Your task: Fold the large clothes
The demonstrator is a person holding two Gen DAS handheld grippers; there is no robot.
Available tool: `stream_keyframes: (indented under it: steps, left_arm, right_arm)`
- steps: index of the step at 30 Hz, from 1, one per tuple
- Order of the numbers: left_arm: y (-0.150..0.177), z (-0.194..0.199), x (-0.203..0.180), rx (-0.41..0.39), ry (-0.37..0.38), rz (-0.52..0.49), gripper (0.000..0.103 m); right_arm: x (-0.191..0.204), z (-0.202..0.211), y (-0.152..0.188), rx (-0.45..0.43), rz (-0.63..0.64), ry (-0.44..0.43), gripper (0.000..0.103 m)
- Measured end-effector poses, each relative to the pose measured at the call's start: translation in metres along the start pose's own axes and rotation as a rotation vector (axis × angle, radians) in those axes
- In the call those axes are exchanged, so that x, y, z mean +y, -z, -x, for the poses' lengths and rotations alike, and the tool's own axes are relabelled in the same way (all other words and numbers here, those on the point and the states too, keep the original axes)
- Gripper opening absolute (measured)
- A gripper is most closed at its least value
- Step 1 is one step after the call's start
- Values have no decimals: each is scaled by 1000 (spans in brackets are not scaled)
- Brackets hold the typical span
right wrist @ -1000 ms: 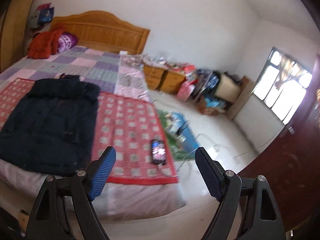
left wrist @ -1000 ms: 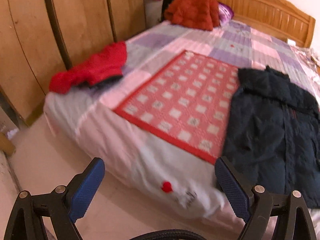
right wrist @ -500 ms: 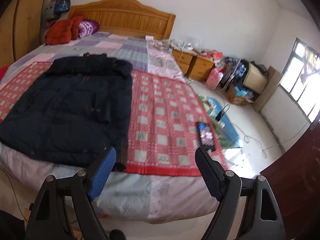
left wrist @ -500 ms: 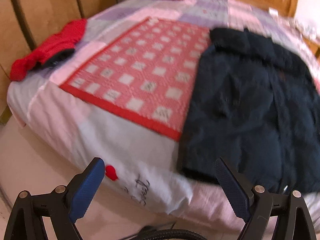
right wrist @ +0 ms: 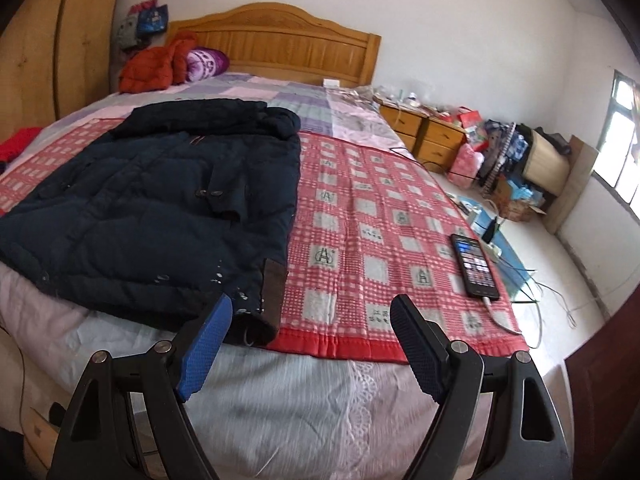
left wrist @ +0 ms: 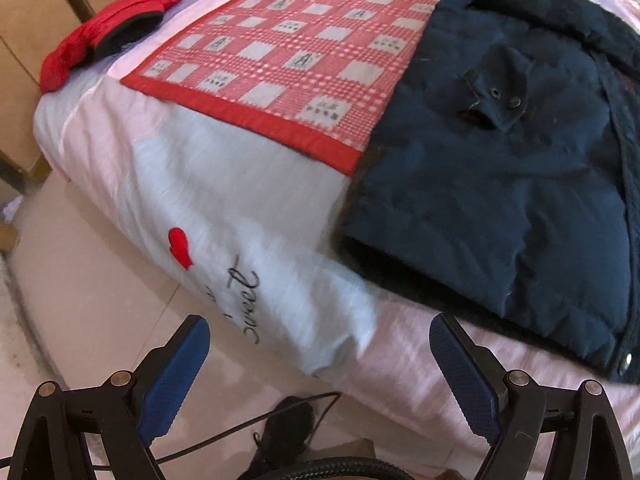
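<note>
On the near half of the bed (right wrist: pixel 280 412), a dark navy coat (right wrist: pixel 160 208) lies flat on a red checked mat (right wrist: pixel 360 220), hem at the mat's near edge. Left gripper (left wrist: pixel 320 356) and right gripper (right wrist: pixel 310 320) hover released, empty, at the bed's near edge. A phone (right wrist: pixel 474 266) lies near the mat's right edge, well apart from the coat.

Both wrist views face the bed (right wrist: pixel 280 420) (foot end), sharing the coat (left wrist: pixel 520 184).
</note>
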State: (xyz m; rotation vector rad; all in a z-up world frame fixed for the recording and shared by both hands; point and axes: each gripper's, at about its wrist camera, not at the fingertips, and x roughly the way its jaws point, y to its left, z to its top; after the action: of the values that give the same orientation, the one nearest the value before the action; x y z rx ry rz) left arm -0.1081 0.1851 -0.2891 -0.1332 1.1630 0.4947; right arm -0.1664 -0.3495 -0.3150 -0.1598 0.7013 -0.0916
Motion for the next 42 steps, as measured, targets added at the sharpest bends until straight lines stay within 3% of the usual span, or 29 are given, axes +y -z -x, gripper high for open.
stream_keyframes:
  steps: [7,15,25,31,35,37,38,41,42]
  left_arm:
    - [7,-16,-51,16,-30,36,94]
    - [22,-39,-53,36,1,-25,93]
    - [26,-56,-27,-31,50,-181,93]
    - [25,-67,-17,-58,77,-177,93]
    - [25,-71,-11,-81,91,-180,94]
    - [25,-72,-7,-90,89,-176,94]
    - [23,-73,-3,-101,76,-175,94]
    - [16,-79,9,-122,70,-153,94]
    - [13,-80,11,-133,72,-148,93]
  right_arm:
    - [-16,-42,15,-7,39,-70,85]
    - [-1,-75,20,75,25,-90,85]
    - [25,-84,30,130,5,41,85]
    - [30,-109,18,139,-13,72,85]
    - [14,-124,8,133,-106,154,84]
    - [4,-125,5,125,-191,145,84]
    - [5,-125,4,126,-202,149,82]
    - [17,-123,3,134,-144,148,63]
    - [20,-123,4,139,-125,152,62]
